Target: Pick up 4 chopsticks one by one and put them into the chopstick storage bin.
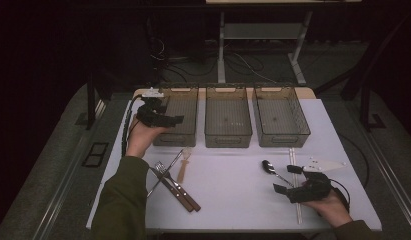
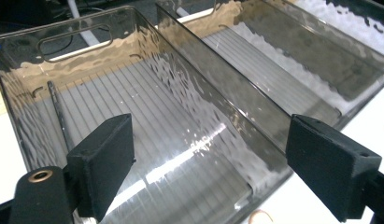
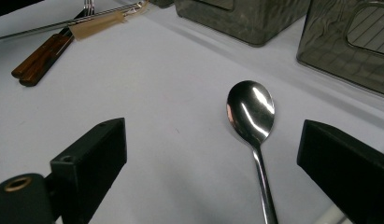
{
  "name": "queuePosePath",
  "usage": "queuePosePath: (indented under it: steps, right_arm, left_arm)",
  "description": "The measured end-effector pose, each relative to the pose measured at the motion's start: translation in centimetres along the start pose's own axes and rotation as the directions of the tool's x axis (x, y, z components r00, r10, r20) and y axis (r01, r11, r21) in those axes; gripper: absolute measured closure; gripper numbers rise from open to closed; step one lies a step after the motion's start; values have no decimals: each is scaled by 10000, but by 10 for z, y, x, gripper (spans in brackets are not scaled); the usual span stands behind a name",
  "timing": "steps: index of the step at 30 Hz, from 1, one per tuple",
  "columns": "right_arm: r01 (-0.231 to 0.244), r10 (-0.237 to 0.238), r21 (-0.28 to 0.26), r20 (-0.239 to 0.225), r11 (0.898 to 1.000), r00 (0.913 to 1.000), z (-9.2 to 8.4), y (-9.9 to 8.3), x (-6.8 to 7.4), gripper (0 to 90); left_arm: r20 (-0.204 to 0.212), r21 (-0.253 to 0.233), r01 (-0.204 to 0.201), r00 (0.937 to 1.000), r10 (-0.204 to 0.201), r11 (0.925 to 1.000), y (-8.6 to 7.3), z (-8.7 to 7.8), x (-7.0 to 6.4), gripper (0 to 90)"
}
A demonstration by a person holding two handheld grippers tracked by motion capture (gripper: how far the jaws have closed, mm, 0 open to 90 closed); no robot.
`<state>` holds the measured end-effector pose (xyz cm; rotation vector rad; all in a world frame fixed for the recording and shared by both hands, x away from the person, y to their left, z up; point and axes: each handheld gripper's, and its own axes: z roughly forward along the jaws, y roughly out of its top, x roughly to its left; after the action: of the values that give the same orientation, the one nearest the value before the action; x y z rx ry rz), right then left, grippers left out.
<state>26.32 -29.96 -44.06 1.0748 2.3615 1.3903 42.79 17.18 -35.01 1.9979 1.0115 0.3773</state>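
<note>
White table (image 1: pixel 233 195) held three bins (image 1: pixel 228 122); left gripper (image 1: pixel 160 117) gaped empty over one, right gripper (image 1: pixel 293 182) wide around the spoon (image 3: pixel 251 112), seemingly for sorting.

the left gripper (image 1: pixel 169 119) is held up at the far left, and its jaws are wide apart with nothing between them. the left hand (image 1: pixel 139 136) holds it from below, and a green sleeve (image 1: pixel 122 197) runs down to the bottom edge. the right gripper (image 1: pixel 287 179) is low at the near right, jaws wide apart too, pointing left. the right hand (image 1: pixel 332 206) holds it.
</note>
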Motion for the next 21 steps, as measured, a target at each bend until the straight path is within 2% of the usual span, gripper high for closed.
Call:
queuePosePath:
  steps: [14,21]
  right_arm:
    - [-27,27,2,35,10000,10000,0,0,0,82]
    - [-41,41,-11,56,10000,10000,-1,-1,0,83]
  left_arm:
    - [181,-327,-294,9994,300,9990,-32,-31,-29,105]
    - [146,-275,-428,9990,432,9987,-48,-40,-42,32]
